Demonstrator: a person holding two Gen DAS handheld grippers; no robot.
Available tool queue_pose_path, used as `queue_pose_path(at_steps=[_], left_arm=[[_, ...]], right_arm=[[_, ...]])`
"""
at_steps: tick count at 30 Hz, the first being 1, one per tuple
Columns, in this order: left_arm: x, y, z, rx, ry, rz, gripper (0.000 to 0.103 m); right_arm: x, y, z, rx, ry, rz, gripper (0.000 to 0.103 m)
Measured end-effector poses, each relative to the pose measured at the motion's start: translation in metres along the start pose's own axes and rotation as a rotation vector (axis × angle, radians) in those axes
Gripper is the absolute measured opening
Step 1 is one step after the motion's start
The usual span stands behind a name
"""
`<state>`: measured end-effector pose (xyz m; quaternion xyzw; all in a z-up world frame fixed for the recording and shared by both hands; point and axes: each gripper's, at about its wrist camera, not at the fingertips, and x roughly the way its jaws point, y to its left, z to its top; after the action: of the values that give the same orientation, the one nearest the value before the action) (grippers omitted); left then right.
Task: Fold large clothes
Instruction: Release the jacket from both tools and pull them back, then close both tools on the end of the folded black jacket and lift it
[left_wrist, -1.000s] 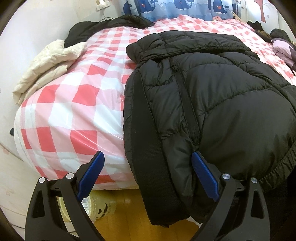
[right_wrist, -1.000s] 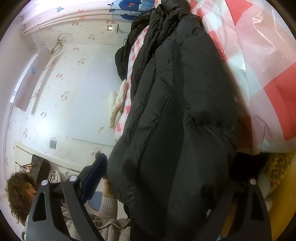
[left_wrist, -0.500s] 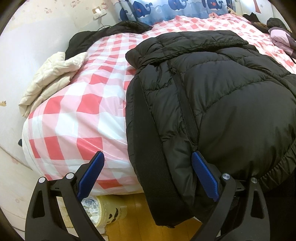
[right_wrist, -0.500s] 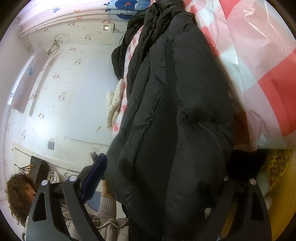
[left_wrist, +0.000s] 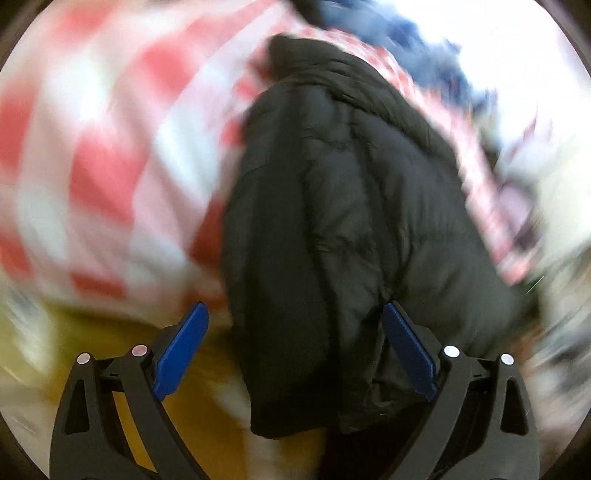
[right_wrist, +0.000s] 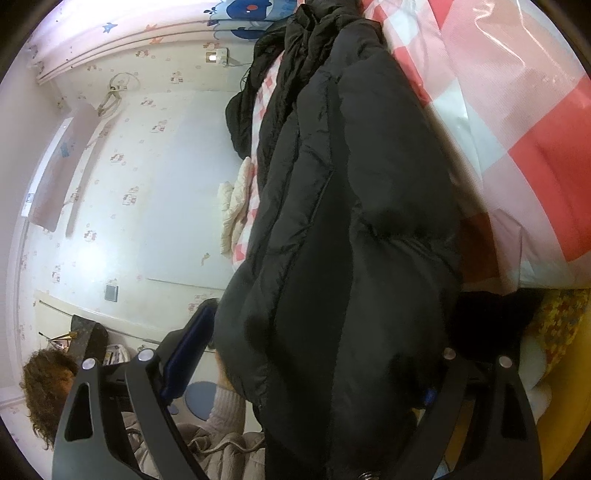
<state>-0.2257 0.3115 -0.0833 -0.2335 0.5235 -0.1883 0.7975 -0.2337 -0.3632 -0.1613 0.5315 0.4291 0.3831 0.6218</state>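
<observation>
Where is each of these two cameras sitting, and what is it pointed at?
Left wrist: on the left gripper, tilted down at the black puffer jacket on the checked bedspread; blurred; only its open blue-padded fingers show.
Right wrist: on the right gripper, rolled sideways, facing the jacket and papered wall; a sleeve shows.
Shared: jacket and bedspread.
</observation>
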Motion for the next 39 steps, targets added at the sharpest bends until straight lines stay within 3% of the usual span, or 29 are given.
queue_pose_path(at_steps=[2,4,8,18,22,23,24,25,27,29,34,39], left_arm=[[0.003,0.029,0.000,-0.120,0.027,-0.136,0.091],[0.009,0.048,-0.002,-0.191,0.059,-0.226,0.091],[0.026,0.064,-0.012,-0.271,0.104,-0.360,0.091],[0.058,0.040,-0.014,-0.253,0.140,-0.541,0.093],[0.053,0.028,-0.008,-0.238,0.105,-0.534,0.093],[0.050,0.025,-0.007,-0.231,0.096,-0.522,0.090],[0.047,0.022,-0.005,-0.225,0.091,-0.494,0.070],[0.043,0.022,0.000,-0.219,0.098,-0.471,0.059],[0.038,0.013,0.004,-0.193,0.107,-0.413,0.030],[0.030,0.006,0.007,-0.174,0.099,-0.378,0.019],[-0.005,-0.015,0.015,-0.134,0.029,-0.379,0.010],[-0.044,-0.046,0.015,-0.056,-0.011,-0.430,0.008]], right_arm=[[-0.001,0.000,0.000,0.000,0.002,0.006,0.088],[-0.002,-0.001,0.000,0.003,0.002,0.013,0.088],[-0.001,-0.004,0.000,0.012,0.013,0.017,0.088],[0.006,-0.004,0.001,0.021,0.019,0.038,0.088],[0.011,-0.003,0.000,-0.004,0.007,0.021,0.088],[0.011,-0.002,0.000,-0.011,-0.003,0.020,0.088],[0.011,0.000,0.000,-0.023,-0.017,0.021,0.079],[0.012,0.004,-0.001,-0.046,-0.030,0.003,0.057],[0.013,0.009,-0.001,-0.063,-0.048,-0.008,0.042],[0.012,0.016,0.000,-0.088,-0.074,0.001,0.032],[0.004,0.046,-0.001,-0.156,-0.139,0.041,0.018],[-0.004,0.076,-0.008,-0.218,-0.146,0.085,0.017]])
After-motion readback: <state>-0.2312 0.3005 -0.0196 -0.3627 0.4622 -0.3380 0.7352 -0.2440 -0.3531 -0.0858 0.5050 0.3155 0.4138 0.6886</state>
